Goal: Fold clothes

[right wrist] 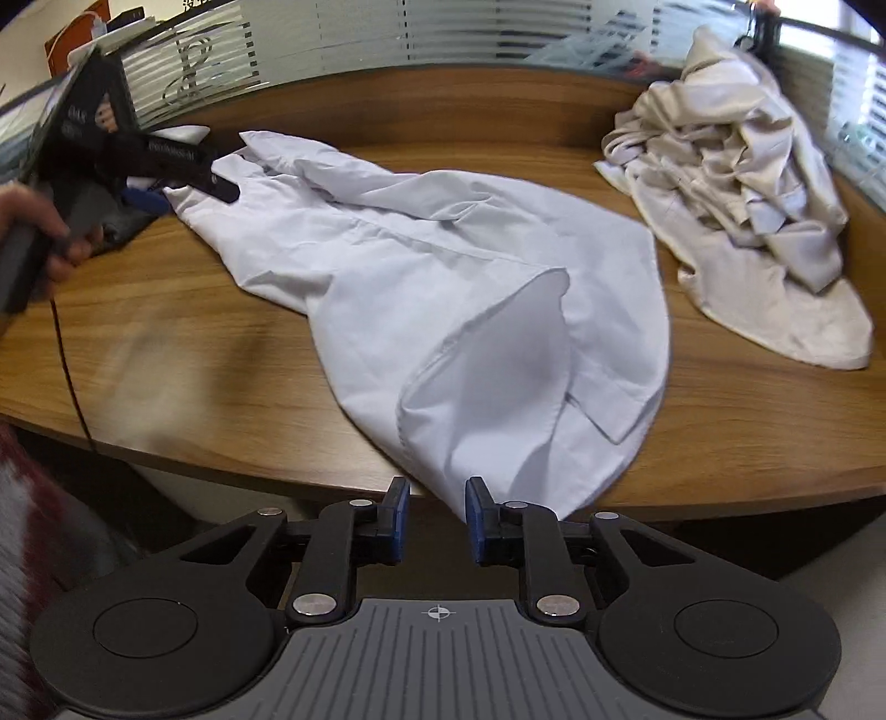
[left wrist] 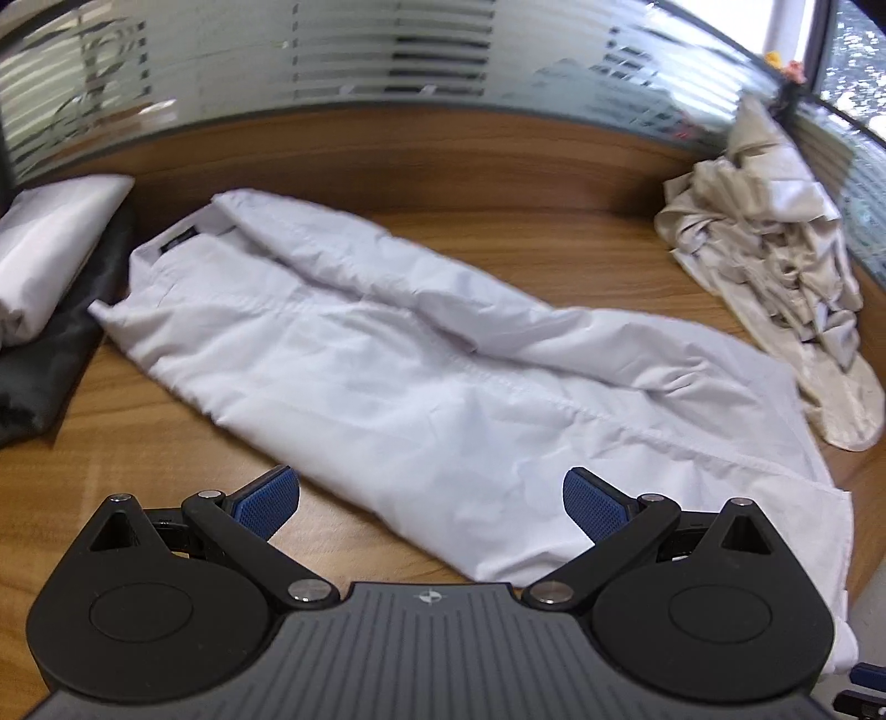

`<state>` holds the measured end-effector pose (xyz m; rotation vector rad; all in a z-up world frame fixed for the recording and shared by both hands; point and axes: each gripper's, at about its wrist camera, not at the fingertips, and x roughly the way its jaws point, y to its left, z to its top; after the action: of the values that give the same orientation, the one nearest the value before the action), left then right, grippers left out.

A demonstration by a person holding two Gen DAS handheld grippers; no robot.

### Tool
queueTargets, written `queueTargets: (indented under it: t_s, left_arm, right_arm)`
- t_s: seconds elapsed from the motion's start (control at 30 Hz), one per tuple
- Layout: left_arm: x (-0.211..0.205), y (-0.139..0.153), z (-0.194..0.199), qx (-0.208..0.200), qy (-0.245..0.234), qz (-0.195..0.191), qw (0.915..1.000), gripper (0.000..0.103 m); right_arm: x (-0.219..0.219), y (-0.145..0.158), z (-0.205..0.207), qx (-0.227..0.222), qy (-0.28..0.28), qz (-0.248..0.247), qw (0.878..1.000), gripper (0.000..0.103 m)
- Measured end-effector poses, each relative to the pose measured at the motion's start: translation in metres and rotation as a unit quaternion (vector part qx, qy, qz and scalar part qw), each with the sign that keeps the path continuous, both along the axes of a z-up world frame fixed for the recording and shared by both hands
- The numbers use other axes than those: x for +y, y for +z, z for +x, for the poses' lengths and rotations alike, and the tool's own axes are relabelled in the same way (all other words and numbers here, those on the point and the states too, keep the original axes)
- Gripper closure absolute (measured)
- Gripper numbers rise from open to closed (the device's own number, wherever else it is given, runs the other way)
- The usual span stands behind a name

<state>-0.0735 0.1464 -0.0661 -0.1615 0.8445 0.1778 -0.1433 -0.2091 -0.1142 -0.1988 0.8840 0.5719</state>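
Left tool wide apart over shirt, gripping nothing. My right tool narrowed at the desk edge; hem beside one pad, contact unclear. Pile blurred.

The folded white cloth is cut off at the frame's left edge.

Even, fairly bright daylight; the bright window strip at the left wrist view's upper right is blown out. Soft shadows only, in the folds of the rumpled white cotton shirt. Strong fisheye bending curves the brown wood-grain tabletop and frosted striped glass partition; the shirt and both views' edges show motion smear.
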Motion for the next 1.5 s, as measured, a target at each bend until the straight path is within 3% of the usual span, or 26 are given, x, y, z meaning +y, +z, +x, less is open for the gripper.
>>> queueTargets:
  t_s: [0.27,0.33,0.37,0.53,0.67,0.83,0.9,1.0,1.13,1.27,1.43,1.5]
  left_arm:
    - [-0.013,0.008,0.003,-0.013,-0.042,-0.024,0.9987,0.001]
    - [-0.017,0.009,0.003,-0.015,-0.049,-0.034,0.9981,0.001]
    - [-0.019,0.01,0.002,-0.016,-0.053,-0.038,0.9977,0.001]
    - [-0.035,0.011,-0.002,-0.018,-0.081,-0.039,0.9958,0.001]
    - [-0.046,0.007,-0.003,-0.011,-0.097,-0.033,0.9947,0.001]
    - [-0.06,-0.002,-0.005,-0.001,-0.123,-0.036,0.9918,0.001]
    - [-0.07,-0.006,-0.006,0.001,-0.146,-0.037,0.9885,0.001]
    - [-0.09,-0.011,-0.008,0.002,-0.199,-0.036,0.9793,0.001]
    - [-0.124,-0.014,-0.012,-0.005,-0.282,-0.031,0.9588,0.001]
    - [-0.156,-0.02,-0.011,-0.001,-0.344,-0.049,0.9378,0.001]
    - [-0.185,-0.018,0.0,0.002,-0.383,-0.134,0.914,0.012]
    - [-0.198,-0.019,0.005,0.004,-0.396,-0.148,0.9063,0.028]
  right_arm:
    - [0.003,-0.021,0.013,-0.002,0.014,-0.022,1.0,0.08]
    - [0.004,-0.021,0.021,-0.011,0.021,-0.027,0.999,0.087]
    - [0.004,-0.021,0.027,-0.007,0.026,-0.026,0.999,0.101]
    - [-0.008,-0.01,0.06,0.015,0.017,0.016,1.0,0.101]
    - [-0.025,-0.006,0.089,0.023,-0.035,0.035,0.998,0.1]
    - [-0.028,-0.018,0.113,0.021,-0.078,-0.03,0.996,0.099]
    - [-0.033,-0.012,0.11,0.012,-0.086,-0.033,0.996,0.096]
    - [-0.041,0.002,0.098,0.0,-0.089,-0.023,0.996,0.096]
    - [-0.045,0.017,0.075,-0.005,-0.088,-0.015,0.996,0.095]
    - [-0.043,0.022,0.055,0.0,-0.097,0.007,0.995,0.083]
    - [-0.033,0.013,0.036,0.006,-0.113,0.002,0.994,0.083]
    - [-0.033,0.009,0.03,0.009,-0.126,0.005,0.992,0.083]
